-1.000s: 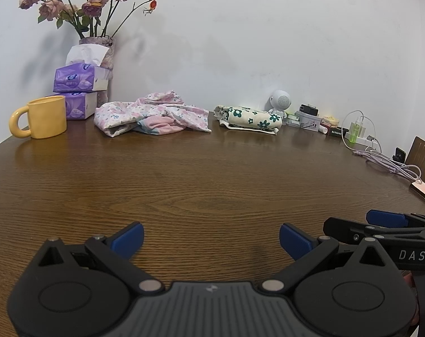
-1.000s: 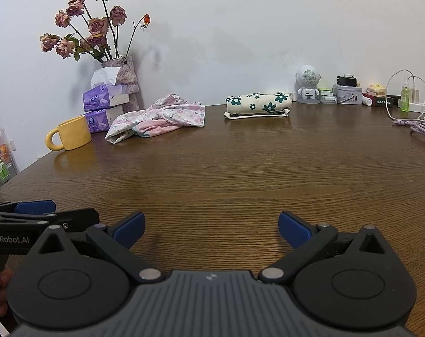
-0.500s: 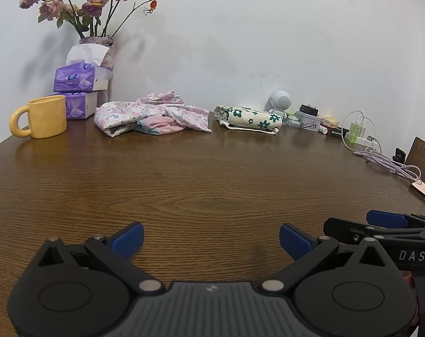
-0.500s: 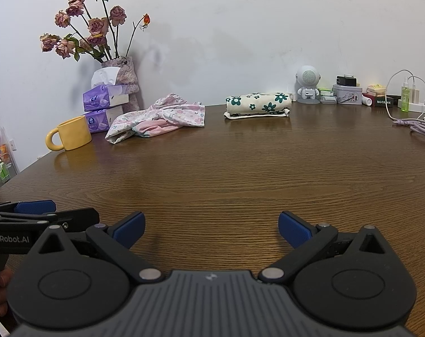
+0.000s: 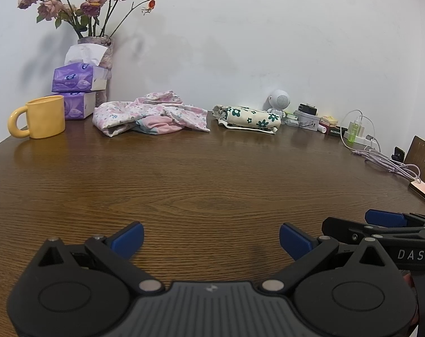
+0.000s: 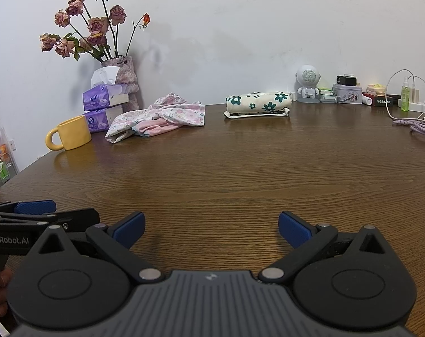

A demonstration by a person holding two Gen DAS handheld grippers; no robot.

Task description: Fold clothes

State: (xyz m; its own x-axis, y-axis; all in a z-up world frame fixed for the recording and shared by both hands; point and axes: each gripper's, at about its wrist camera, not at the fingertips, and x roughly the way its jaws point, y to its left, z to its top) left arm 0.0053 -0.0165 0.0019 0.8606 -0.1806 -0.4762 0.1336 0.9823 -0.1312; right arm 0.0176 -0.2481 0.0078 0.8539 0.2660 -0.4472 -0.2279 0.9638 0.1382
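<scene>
Nothing started yet, this looks like the pre-reach step. Left gripper (image 5: 211, 237) hovers low over the near edge of the desk (image 5: 201, 174), jaws spread wide, holding nothing. Right gripper (image 6: 211, 229) same pose just beside it, wide open and empty; each shows at the edge of the other's view.

Task item: crumpled pink floral garment (image 5: 150, 115) in a loose heap at the far side of the desk, near the wall, well apart from both grippers. Right of it a cream cloth with green flowers (image 5: 247, 118) already lies rolled or folded into a tidy bundle, so likely done. Judgement: next move calls for carrying both grippers forward across the bare desk to the pink heap, pinching an edge or corner and dragging it to the open middle to spread flat before folding. Fabric is bunched and twisted, so finding a clean hem may take a try.

Surface: dark wood-grain desk, middle bare, slightly glossy. Left rear: yellow mug (image 5: 39, 118), two stacked purple tissue boxes (image 5: 77, 90), vase of dried roses (image 5: 88, 14), close beside the garment, so watch the mug on the pull. Right rear: small white robot figure (image 6: 308, 84), tins, green bottle, purple cable (image 6: 417, 126). Plain white wall behind
</scene>
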